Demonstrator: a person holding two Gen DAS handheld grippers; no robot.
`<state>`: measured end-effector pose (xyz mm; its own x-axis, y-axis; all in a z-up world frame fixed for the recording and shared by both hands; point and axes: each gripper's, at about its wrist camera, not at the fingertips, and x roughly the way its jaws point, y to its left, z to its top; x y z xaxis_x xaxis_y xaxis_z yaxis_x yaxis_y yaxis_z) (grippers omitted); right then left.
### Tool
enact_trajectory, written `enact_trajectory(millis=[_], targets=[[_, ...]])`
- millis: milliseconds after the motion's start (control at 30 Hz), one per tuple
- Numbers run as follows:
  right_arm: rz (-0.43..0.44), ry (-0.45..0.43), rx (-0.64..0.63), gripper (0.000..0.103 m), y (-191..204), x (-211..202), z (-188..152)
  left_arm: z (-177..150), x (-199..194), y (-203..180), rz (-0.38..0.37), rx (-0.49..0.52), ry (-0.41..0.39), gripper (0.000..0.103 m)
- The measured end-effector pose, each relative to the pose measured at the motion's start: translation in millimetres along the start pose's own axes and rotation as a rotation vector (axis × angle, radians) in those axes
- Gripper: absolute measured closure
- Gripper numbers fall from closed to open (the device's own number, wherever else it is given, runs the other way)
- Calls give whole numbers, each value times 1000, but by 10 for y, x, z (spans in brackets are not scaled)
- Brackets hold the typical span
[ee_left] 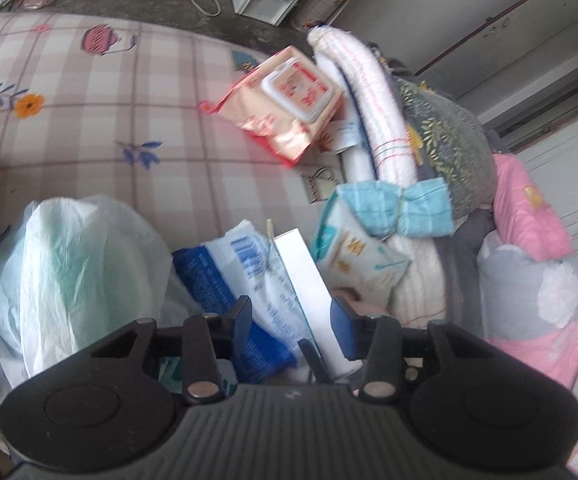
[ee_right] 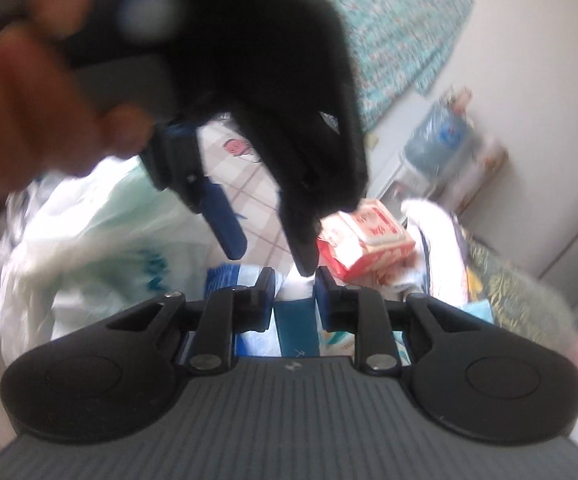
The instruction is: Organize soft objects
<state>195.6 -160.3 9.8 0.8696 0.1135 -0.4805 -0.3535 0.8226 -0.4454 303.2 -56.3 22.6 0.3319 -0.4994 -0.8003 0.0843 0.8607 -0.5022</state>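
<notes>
The soft packs are lying in a loose heap on the checked bedsheet (ee_left: 101, 128): a blue-and-white wipes pack (ee_left: 245, 280) nearest, a white carton (ee_left: 313, 292) leaning across it, a pale tissue pack with teal print (ee_left: 359, 256) just beside that, and a pink wipes pack with a white flip lid (ee_left: 285, 108) further up the sheet, resting against a roll of white towel (ee_left: 373, 112). A blue checked cloth (ee_left: 405, 208) is draped where the towel meets the tissue pack. A bulging white plastic bag (ee_left: 69, 272) is sitting to the left of the heap, and pink bedding (ee_left: 529, 216) is piled to the right.

The left gripper (ee_left: 291, 320) is hanging over the blue-and-white pack and the carton with its jaws partly apart; both things are showing in the gap, but I cannot tell that the pads are pressing on either. The right gripper (ee_right: 293, 288) is almost closed, with only a narrow slot between the pads, and nothing seems to be caught in it. In its view the person's hand (ee_right: 21, 92) is holding the other gripper close in front, blurred.

To my eye this is a pause between picks, with nothing carried yet. The next move is calling for one gripper to settle on a single pack, probably the blue-and-white one, and close squarely on its edge without dragging the carton along.
</notes>
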Motion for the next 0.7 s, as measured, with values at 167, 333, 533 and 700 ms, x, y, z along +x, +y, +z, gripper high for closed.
enact_trajectory(millis=[167,333,533,700], targets=[[-23,2,-92,79,327,49,-168,-125,101,40,69,41,14,71],[106,40,-1,79,260,63,-280,-192,170,55,77,53,28,76],[172,46,101,75,-30,-147,-344,-200,172,44,63,67,24,76],[301,113,515,75,-863,-197,-483,-204,167,34,32,69,15,75]])
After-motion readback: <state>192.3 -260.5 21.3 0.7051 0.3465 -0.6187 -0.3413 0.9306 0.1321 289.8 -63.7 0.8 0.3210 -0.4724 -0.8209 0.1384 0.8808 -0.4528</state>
